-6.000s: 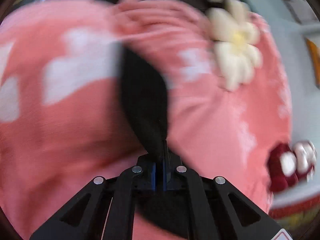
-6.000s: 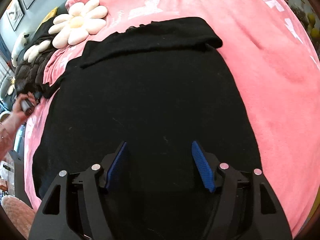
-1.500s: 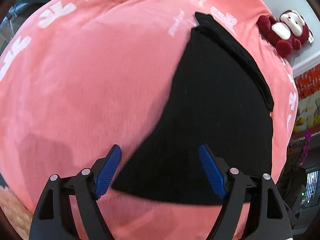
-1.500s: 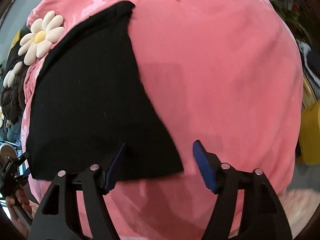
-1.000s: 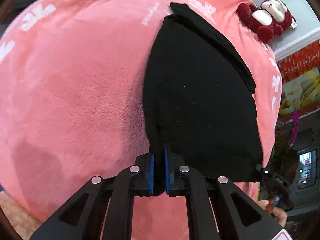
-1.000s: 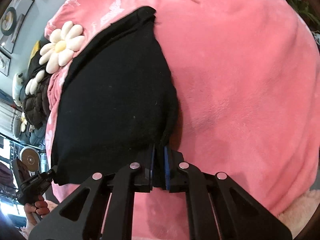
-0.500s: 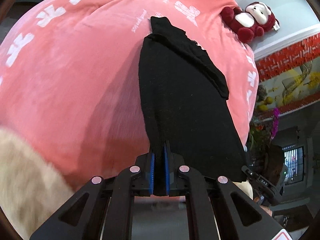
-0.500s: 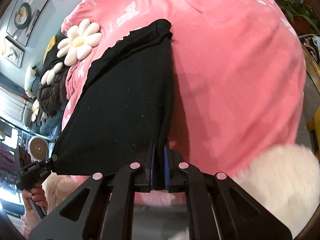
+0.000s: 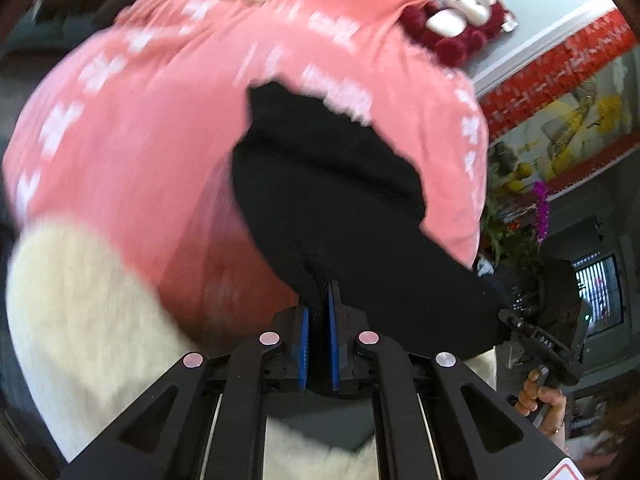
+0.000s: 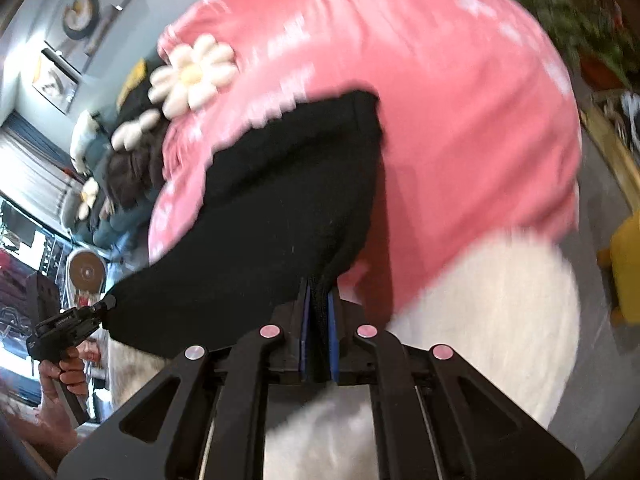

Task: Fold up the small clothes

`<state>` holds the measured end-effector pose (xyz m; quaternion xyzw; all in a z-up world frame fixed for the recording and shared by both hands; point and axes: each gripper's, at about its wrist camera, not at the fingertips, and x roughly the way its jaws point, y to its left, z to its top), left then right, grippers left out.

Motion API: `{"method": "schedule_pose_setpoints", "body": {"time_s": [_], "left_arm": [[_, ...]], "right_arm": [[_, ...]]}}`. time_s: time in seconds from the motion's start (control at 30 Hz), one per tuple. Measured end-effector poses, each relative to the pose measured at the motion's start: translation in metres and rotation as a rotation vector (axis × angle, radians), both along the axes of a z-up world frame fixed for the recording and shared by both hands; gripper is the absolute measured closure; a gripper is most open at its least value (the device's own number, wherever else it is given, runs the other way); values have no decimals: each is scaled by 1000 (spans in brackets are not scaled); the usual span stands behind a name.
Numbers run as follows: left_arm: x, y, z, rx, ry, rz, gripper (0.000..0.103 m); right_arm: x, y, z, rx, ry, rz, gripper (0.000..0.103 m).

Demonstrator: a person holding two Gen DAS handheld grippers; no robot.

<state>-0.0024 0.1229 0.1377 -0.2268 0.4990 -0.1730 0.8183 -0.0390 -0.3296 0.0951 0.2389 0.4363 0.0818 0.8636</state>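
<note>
— How are my hands sitting?

— I have both tongs tipped down toward the bed. The left tongs are clamped on a near corner of the black garment, the blue pads pressed tight with a knit edge pinched between them. The right tongs are closed the same way on the other near corner of the garment. From the left view I see my right hand on its grip at the lower right; from the right view my left hand shows at the lower left.

— What does the cloth look like?

— Soft black knit, matte. It hangs stretched between the two tongs, and its far end, with a thicker folded band, lies on the pink blanket. The blanket is plush, with white prints. A white fluffy rug shows below the bed's edge. A daisy-shaped cushion sits at the far side, and a dark red plush toy near the wall.

— And the garment against the tongs?

— It starts right in each jaw and runs away from me, up onto the blanket. The pictures are blurred.
</note>
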Motion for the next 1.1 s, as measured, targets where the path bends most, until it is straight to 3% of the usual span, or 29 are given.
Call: {"method": "schedule_pose_setpoints", "body": {"time_s": [0.1,0.17,0.23,0.27,0.3,0.37,0.43,0.53,0.63,0.7,0.77,0.9,0.97,1.03,1.07,1.1], "left_arm": [[67,-15,27,74,-138,6,97],[117,-25,36,113,-211,39,94],[176,-32,35,157,-258,168,81],[202,-34,29,188,-266,227,41],[236,-39,13,277,-228,271,22],[262,-43,-7,367,-177,303,27],[268,-43,-22,369,-152,280,28],[244,-39,-44,376,-152,225,26],[223,-47,-77,487,-160,156,26],[220,-51,-92,516,-140,147,26],[216,-50,-108,495,-88,159,26],[206,-35,-133,394,2,203,26],[198,-31,-146,348,54,190,27],[192,-28,-156,287,91,173,50],[191,-26,-162,256,116,161,79],[190,-25,-170,225,150,148,101]], "right_arm": [[71,-10,20,-46,-106,-35,97],[143,-18,16,-24,-118,-67,95],[193,-22,2,-34,-116,-132,86],[226,-24,-13,-94,-83,-192,71],[239,-28,-21,-134,-47,-237,64],[250,-30,-33,-106,-29,-274,64],[240,-27,-35,-75,-71,-249,65],[217,-12,-51,-159,-75,-153,64],[212,2,-77,-225,-14,-83,64],[215,6,-89,-243,19,-74,65],[213,5,-106,-275,59,-97,65],[195,0,-121,-207,111,-131,61],[185,1,-132,-227,140,-146,37],[180,2,-147,-196,179,-142,37],[180,1,-154,-166,193,-130,44],[180,2,-161,-124,207,-114,58]]}}
